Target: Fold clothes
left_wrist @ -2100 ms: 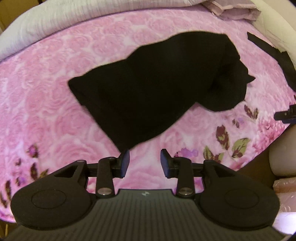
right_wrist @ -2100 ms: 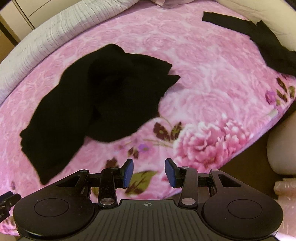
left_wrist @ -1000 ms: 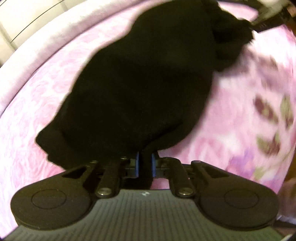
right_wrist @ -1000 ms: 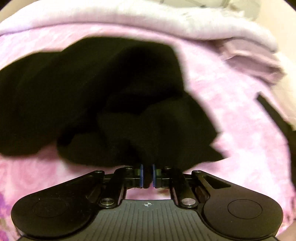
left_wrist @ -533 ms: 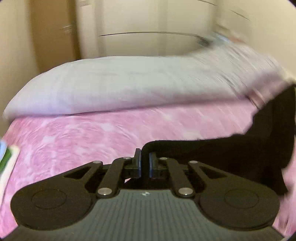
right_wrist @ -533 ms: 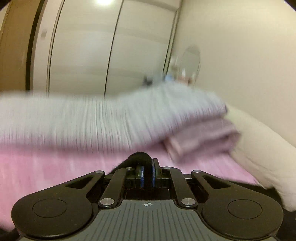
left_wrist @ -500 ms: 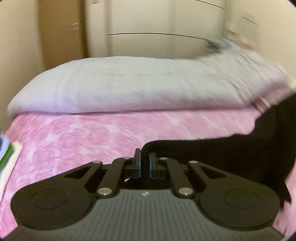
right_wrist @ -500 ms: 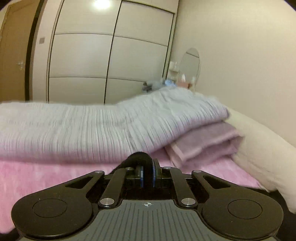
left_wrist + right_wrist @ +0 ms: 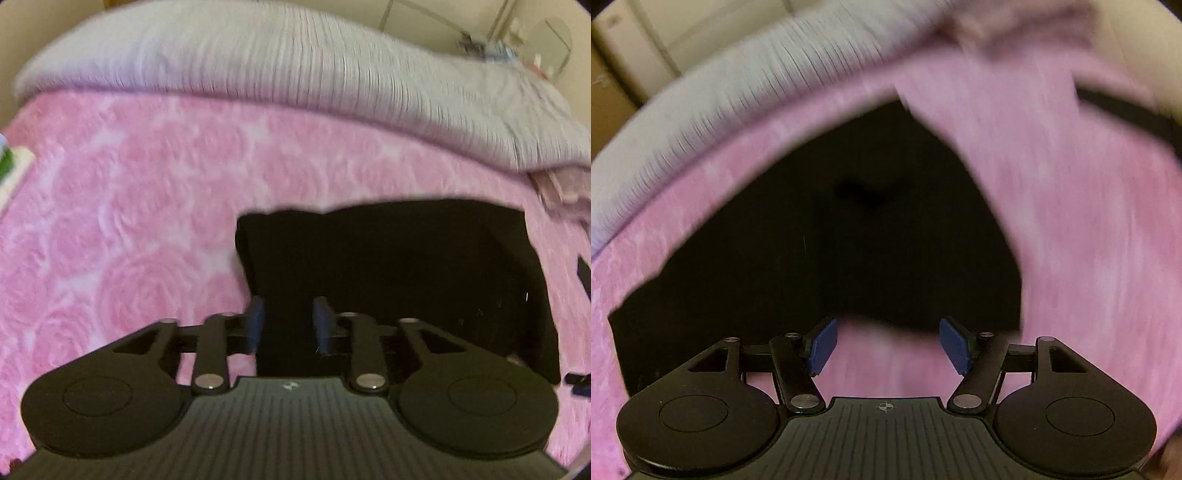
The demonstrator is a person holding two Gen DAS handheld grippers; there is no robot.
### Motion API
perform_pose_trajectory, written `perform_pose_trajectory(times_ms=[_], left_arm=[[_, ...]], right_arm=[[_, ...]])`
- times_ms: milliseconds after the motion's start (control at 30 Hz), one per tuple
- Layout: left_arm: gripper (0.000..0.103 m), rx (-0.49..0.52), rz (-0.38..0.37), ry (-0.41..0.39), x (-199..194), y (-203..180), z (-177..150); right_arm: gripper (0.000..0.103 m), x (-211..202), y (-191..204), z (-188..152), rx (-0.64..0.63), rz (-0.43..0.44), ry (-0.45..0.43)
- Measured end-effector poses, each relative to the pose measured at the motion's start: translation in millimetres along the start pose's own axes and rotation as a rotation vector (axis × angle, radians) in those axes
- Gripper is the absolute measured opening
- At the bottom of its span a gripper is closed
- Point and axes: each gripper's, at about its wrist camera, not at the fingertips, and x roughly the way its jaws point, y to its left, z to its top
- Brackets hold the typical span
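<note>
A black garment (image 9: pixel 399 266) lies spread flat on the pink rose-patterned bedspread (image 9: pixel 129 221). My left gripper (image 9: pixel 288 325) is open, its blue-padded fingers just over the garment's near left edge. In the right wrist view the same garment (image 9: pixel 827 243) fills the middle. My right gripper (image 9: pixel 888 345) is wide open and empty, just short of the garment's near edge, over bare bedspread (image 9: pixel 1089 240). Both views are motion-blurred.
A folded grey ribbed blanket (image 9: pixel 295 66) runs along the far side of the bed, also in the right wrist view (image 9: pixel 701 107). A second black garment (image 9: pixel 1126 114) lies at the far right. A folded mauve cloth (image 9: pixel 561 192) lies at the right.
Both grippers held the black garment up off the bed; now it lies flat on the bedspread and both grippers have opened and let go. Both views tilted back down to the bed.
</note>
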Motion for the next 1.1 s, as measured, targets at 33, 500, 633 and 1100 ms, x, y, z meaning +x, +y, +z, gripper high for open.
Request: perform_pose_trajectory(times_ms=[33, 500, 633, 1100], left_arm=[[0.033, 0.002, -0.021, 0.038, 10, 7, -3], [0.038, 0.365, -0.280, 0.180, 73, 24, -83], [0.016, 0.567, -0.272, 0.151, 76, 0, -93], [0.000, 0.155, -0.859, 0.279, -86, -8, -40]], right_arm=[[0.065, 3, -1, -12, 0.045, -0.005, 0.022], [0.065, 9, 53, -169, 0.502, -0.192, 0.021], [0.065, -1, 49, -198, 0.549, -0.258, 0.040], [0.065, -42, 25, -223, 0.666, -0.213, -0.059]])
